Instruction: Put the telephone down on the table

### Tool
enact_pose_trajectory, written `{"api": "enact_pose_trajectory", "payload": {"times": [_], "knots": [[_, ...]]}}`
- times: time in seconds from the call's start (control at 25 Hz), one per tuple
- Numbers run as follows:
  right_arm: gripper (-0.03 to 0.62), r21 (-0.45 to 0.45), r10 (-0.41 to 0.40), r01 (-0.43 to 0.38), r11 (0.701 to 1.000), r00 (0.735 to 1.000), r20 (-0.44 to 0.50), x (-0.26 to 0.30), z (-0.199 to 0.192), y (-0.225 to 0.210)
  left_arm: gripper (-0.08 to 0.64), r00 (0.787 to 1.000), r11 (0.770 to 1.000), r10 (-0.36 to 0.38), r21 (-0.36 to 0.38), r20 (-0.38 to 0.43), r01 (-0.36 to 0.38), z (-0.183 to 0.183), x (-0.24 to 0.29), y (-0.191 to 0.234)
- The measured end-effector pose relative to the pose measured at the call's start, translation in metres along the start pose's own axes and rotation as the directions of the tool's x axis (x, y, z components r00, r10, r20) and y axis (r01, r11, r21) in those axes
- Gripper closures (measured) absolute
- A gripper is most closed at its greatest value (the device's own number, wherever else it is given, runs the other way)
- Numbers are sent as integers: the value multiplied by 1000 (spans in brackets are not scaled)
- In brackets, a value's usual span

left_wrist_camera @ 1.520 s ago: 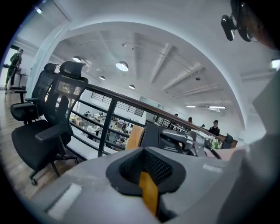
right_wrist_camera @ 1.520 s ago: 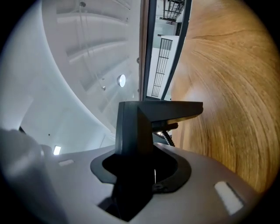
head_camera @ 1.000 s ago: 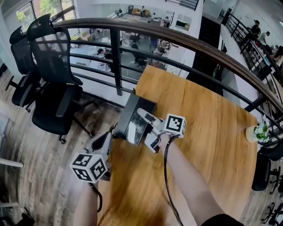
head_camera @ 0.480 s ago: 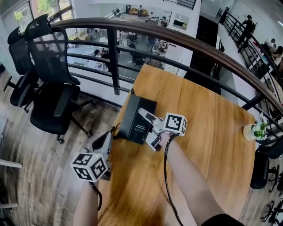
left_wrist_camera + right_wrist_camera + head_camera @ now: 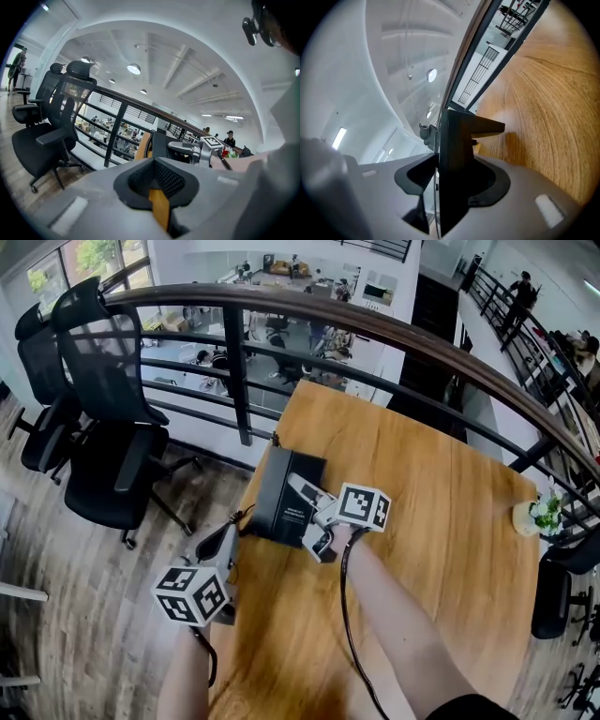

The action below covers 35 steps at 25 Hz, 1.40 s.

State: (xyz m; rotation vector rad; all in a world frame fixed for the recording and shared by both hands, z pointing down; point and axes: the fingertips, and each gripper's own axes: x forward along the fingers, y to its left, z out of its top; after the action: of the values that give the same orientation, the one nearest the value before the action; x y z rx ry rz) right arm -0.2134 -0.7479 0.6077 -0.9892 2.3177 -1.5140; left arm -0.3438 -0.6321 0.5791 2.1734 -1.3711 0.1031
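Telephone [image 5: 284, 491] laid flatter, right hand-held gripper [image 5: 306, 515] opening around it, left hand-held gripper [image 5: 225, 538] closed, railing [image 5: 375, 328] beyond

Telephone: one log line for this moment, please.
telephone: at table edge | right tool: jaws just opening, telephone between them | left tool: shut, empty

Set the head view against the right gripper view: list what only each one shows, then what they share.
Head view only: the left gripper beside the wooden table, the office chairs, and the potted plant at its right edge. Right gripper view only: the ceiling lights, and the telephone seen edge-on and close up between the jaws of the right gripper, which have just been opening. Both: the telephone, the wooden table, the railing.
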Motion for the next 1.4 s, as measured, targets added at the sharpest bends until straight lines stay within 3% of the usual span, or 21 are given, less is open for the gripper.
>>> {"api": "enact_pose_trajectory", "payload": {"times": [0.32,0.4,0.68,0.96,1.2,1.4], "knots": [[347,-41,-78,79,996,997,14,-6,-1,-4,558,1000,1000,0,-5,-1,0,0,-7,-2],[267,-68,-98,97,993,995,-7,-8,-4,-4,558,1000,1000,-1,-2,-3,1,-1,-9,-3],[250,-133,-192,186,973,981,-35,-28,-11,-6,558,1000,1000,2,-6,-9,-2,-1,-23,-10],[255,-160,-219,211,964,975,-35,-66,-24,13,558,1000,1000,-12,9,-2,12,5,-44,-35],[273,-282,-202,186,941,979,-29,-97,-36,63,558,999,999,-32,31,20,32,13,-81,-67],[303,-445,-181,157,882,983,-10,-126,-51,113,558,999,999,-45,18,24,45,-2,-119,-98]]}}
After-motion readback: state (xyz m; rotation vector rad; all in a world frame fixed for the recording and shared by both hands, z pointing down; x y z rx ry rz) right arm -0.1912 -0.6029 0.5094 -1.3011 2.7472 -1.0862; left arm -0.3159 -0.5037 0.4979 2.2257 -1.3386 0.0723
